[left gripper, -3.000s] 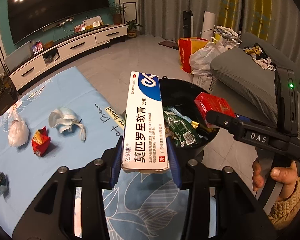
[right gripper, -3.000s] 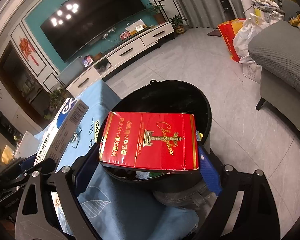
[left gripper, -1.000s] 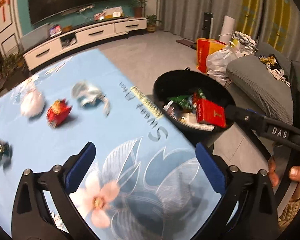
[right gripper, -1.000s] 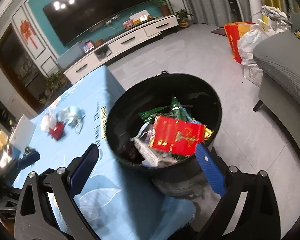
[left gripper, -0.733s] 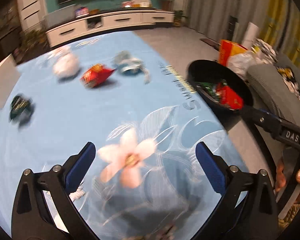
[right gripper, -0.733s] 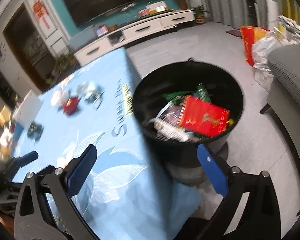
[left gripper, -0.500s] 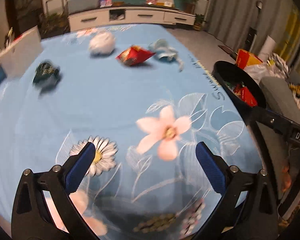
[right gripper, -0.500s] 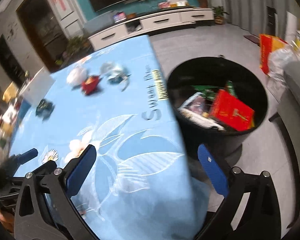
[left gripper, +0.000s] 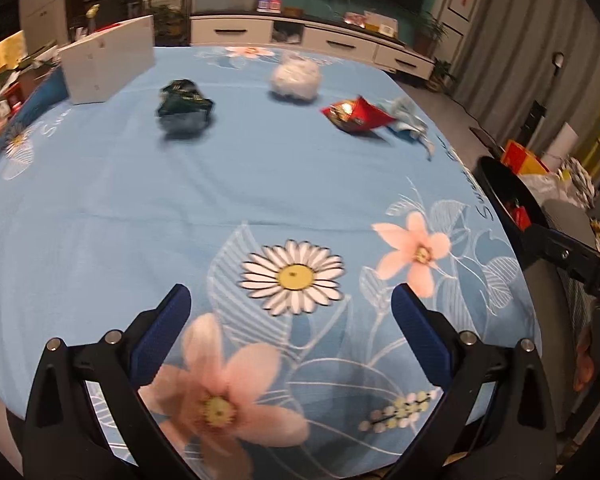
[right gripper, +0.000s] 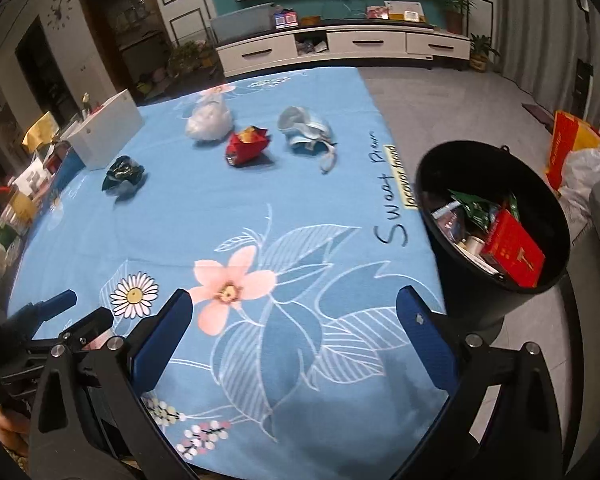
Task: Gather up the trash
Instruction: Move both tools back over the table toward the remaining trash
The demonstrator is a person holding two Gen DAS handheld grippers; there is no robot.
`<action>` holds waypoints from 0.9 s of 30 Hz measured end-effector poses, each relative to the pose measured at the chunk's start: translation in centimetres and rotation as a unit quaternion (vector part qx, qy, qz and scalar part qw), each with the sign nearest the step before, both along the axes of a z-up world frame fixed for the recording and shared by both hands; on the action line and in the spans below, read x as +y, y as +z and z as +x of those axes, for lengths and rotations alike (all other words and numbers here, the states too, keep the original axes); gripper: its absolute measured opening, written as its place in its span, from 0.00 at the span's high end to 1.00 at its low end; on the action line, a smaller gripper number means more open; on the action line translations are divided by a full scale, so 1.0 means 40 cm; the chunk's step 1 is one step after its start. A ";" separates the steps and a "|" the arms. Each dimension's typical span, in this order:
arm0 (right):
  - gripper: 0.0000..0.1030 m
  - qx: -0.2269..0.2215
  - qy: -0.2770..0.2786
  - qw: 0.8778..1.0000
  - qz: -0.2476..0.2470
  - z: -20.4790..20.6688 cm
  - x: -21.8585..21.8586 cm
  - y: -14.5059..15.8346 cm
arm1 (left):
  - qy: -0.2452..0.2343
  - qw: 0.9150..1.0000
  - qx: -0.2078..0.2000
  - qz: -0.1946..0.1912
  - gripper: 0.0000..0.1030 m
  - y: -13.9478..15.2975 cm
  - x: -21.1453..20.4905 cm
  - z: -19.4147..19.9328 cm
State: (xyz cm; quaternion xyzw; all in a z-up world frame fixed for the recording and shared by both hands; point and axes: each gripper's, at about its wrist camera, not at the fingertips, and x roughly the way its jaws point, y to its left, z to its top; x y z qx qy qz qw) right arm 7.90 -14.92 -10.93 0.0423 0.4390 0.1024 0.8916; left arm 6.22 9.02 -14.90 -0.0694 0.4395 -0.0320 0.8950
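Observation:
Several pieces of trash lie at the far end of the blue flowered tablecloth (left gripper: 220, 184): a dark green wrapper (left gripper: 184, 98) (right gripper: 123, 174), a white crumpled bag (left gripper: 296, 78) (right gripper: 209, 120), a red wrapper (left gripper: 356, 114) (right gripper: 247, 145) and a light blue face mask (left gripper: 406, 120) (right gripper: 306, 130). The black bin (right gripper: 496, 216) (left gripper: 500, 192) stands off the table's right edge and holds a red box (right gripper: 514, 254) and other trash. My left gripper (left gripper: 290, 320) and right gripper (right gripper: 296, 320) are both open and empty over the near end of the table.
A white box (left gripper: 108, 64) (right gripper: 106, 134) stands at the table's far left, with clutter beyond it. A TV cabinet (right gripper: 340, 46) lines the back wall. Bags (right gripper: 580, 156) and a grey sofa lie right of the bin.
Both grippers let go of their boxes into the bin, opened, and swung left and back from the bin over the table. The trash on the cloth now lies ahead of them.

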 end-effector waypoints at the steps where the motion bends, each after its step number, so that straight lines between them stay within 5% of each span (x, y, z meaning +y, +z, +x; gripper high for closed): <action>1: 0.03 0.000 0.003 1.000 -0.002 0.002 0.006 0.001 | 0.005 1.000 -0.002 -0.003 0.03 0.000 0.011 -0.002; 27: 0.03 0.025 0.050 0.998 -0.036 0.103 0.208 -0.006 | 0.074 0.996 -0.013 -0.046 0.03 -0.028 0.182 0.003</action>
